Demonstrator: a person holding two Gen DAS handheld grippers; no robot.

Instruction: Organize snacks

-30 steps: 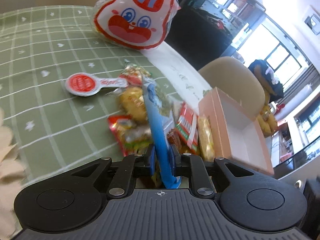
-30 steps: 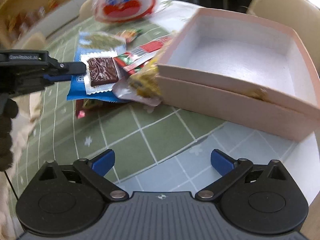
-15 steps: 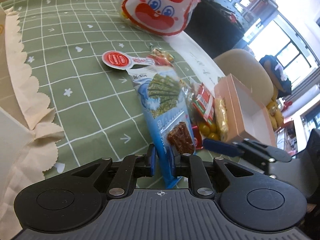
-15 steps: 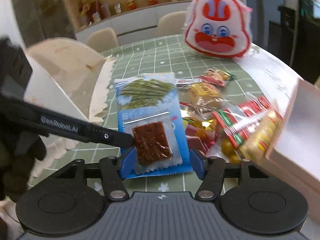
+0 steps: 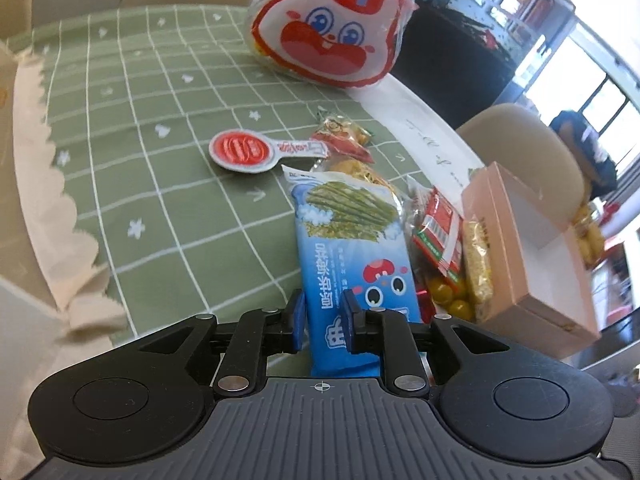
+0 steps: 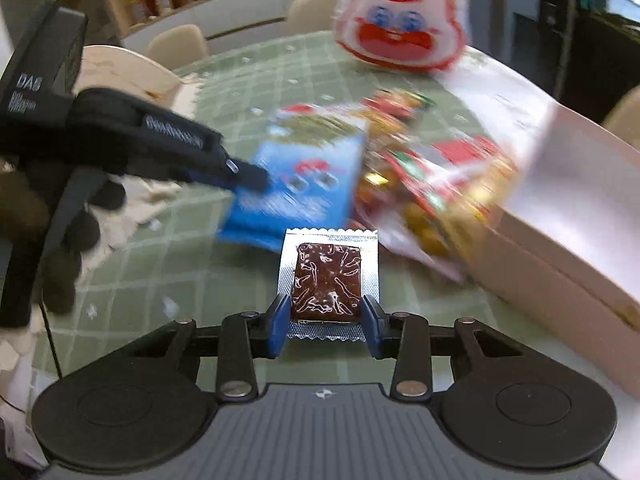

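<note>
**Gripping a brown snack square, blue packet between the other tool's pads**

Holding: the right tool [image 6: 325, 322] has its blue pads closed against both sides of a brown snack square [image 6: 328, 280] in a clear, silver-edged wrapper; its jaws have just been closing. The square sits just nearer the camera than the blue seaweed packet [image 5: 352, 248], apart from it.

Blue seaweed packet: lies in the left tool [image 5: 323, 322], one pad on its face, the other beside its edge with a small gap showing; the jaws have just been opening. Whether the pads press on it I cannot tell. In the right wrist view the packet is blurred.

Relative to the blue packet:
- just to its right, a heap of small snacks [image 5: 444, 248], red, yellow and gold wrappers, touching it.
- right of that heap, a pink box [image 5: 516, 276], open, white inside, against the heap.
- just beyond it, a red-and-white spoon-shaped packet [image 5: 256, 150] flat on the worktop [image 5: 152, 184], which carries a green checked cloth.
- well beyond, a large rabbit-face bag [image 5: 332, 24] standing up.
- to its left, a cream scalloped cloth edge [image 5: 48, 184].

A dark gloved hand [image 6: 60, 240] holds the left tool.
</note>
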